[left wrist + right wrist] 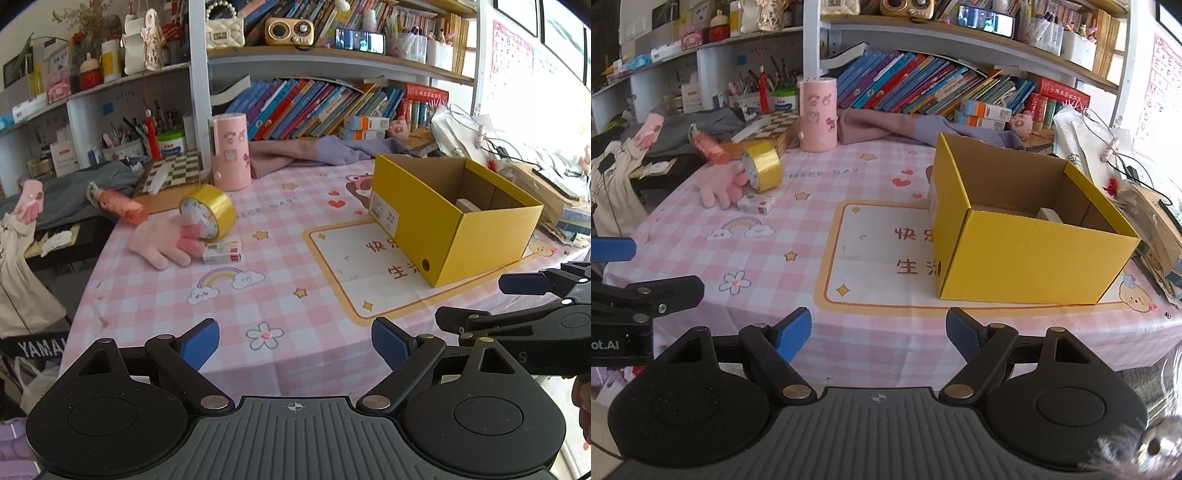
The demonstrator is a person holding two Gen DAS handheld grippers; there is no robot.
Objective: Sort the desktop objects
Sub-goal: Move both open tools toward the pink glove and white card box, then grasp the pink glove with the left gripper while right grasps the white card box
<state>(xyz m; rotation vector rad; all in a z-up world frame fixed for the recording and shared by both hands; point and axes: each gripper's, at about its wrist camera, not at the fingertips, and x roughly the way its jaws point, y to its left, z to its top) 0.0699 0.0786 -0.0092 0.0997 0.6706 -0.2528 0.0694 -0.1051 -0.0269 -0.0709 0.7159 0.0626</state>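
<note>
Left wrist view: both your jaws hang open and empty; reach for the tape roll, approaching squarely, then carry it to the yellow box.

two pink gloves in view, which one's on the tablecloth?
The pink glove lying flat beside the yellow tape roll, fingers against it. The other glove sits off the checked cloth, on the grey clothing at the far left.

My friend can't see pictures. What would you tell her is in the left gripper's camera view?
An open yellow cardboard box sits on a pink checked tablecloth, right of a roll of yellow tape, a pink glove and a small white box. The left gripper hangs open and empty in front, with crowded bookshelves behind.
</note>
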